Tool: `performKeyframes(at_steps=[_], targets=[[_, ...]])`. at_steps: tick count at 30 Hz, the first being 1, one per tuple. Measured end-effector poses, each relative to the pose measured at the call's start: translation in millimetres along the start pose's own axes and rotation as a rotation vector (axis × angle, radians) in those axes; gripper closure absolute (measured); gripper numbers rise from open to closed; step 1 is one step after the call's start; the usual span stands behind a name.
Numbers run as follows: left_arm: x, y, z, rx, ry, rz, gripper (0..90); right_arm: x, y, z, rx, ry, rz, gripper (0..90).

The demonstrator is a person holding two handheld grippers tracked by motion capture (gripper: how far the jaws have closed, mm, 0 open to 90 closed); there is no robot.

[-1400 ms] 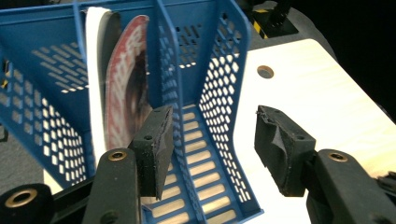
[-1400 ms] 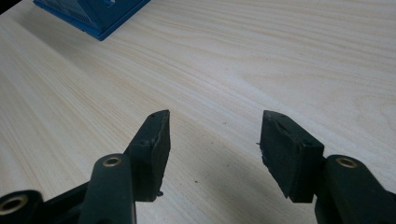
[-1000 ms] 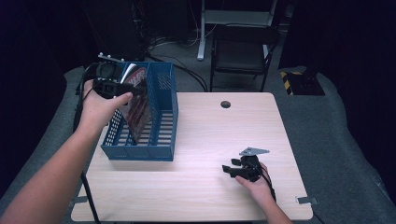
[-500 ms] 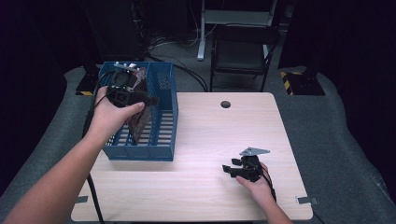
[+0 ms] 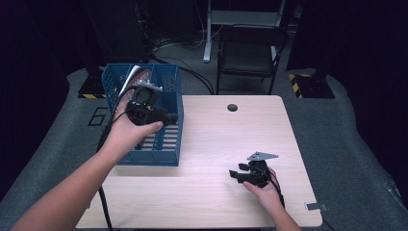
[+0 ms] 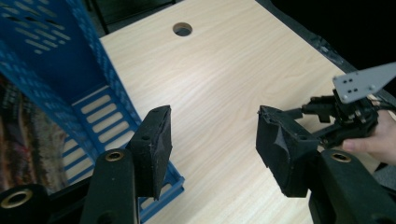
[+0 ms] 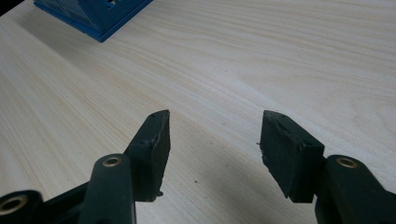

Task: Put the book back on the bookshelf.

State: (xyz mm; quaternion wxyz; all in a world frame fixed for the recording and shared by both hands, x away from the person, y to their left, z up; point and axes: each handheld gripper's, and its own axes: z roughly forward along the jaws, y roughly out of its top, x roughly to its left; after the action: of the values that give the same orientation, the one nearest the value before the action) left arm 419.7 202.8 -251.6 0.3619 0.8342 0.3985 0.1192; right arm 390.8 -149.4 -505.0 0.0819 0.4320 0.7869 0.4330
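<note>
A blue slotted basket [image 5: 168, 144] stands on the left of the table, and a book with a dark patterned cover [image 5: 137, 77] leans at its far end. My left gripper [image 5: 168, 118] hovers over the basket with its jaws pointing right. In the left gripper view that gripper [image 6: 212, 140] is open with nothing between its pads, the basket wall [image 6: 56, 65] is at the left and the book [image 6: 18, 140] at the left edge. My right gripper [image 5: 235, 174] rests low over the table's front right. It [image 7: 212, 135] is open over bare wood.
The light wooden table [image 5: 231, 144] has a round cable hole [image 5: 232, 107] near its far edge. A dark chair [image 5: 250, 53] stands behind the table. The basket's corner [image 7: 93, 14] is at the top left of the right gripper view.
My left hand has moved right and slightly down over the basket. The book that stood tilted by that hand now leans at the basket's far end. The right hand has stayed put.
</note>
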Motion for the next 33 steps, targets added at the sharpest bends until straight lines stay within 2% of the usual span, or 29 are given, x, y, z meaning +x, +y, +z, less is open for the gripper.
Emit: performKeyframes(at_steps=[4, 8, 12, 22, 33], targets=[[-6.7, -7.5, 4.9, -0.011, -0.023, 0.001, 45.7, -0.7, 0.1, -0.1, -0.001, 0.0, -0.002, 42.7], [-12.9, -13.1, 13.0, 0.0, -0.028, 0.023, 45.7, 0.2, -0.1, 0.3, 0.002, -0.005, 0.001, 42.7], [-18.5, -19.4, 22.2, -0.007, -0.057, 0.023, 45.7, 1.0, 0.0, 0.5, 0.001, -0.002, -0.002, 42.7], [-27.8, -48.7, 51.3, 0.023, -0.101, 0.037, 45.8, -0.5, -0.3, -0.8, -0.007, -0.002, -0.001, 42.6], [-22.0, -83.5, 75.8, 0.028, -0.137, -0.023, 45.7, -0.2, -0.3, -1.2, -0.007, -0.004, -0.002, 42.6]])
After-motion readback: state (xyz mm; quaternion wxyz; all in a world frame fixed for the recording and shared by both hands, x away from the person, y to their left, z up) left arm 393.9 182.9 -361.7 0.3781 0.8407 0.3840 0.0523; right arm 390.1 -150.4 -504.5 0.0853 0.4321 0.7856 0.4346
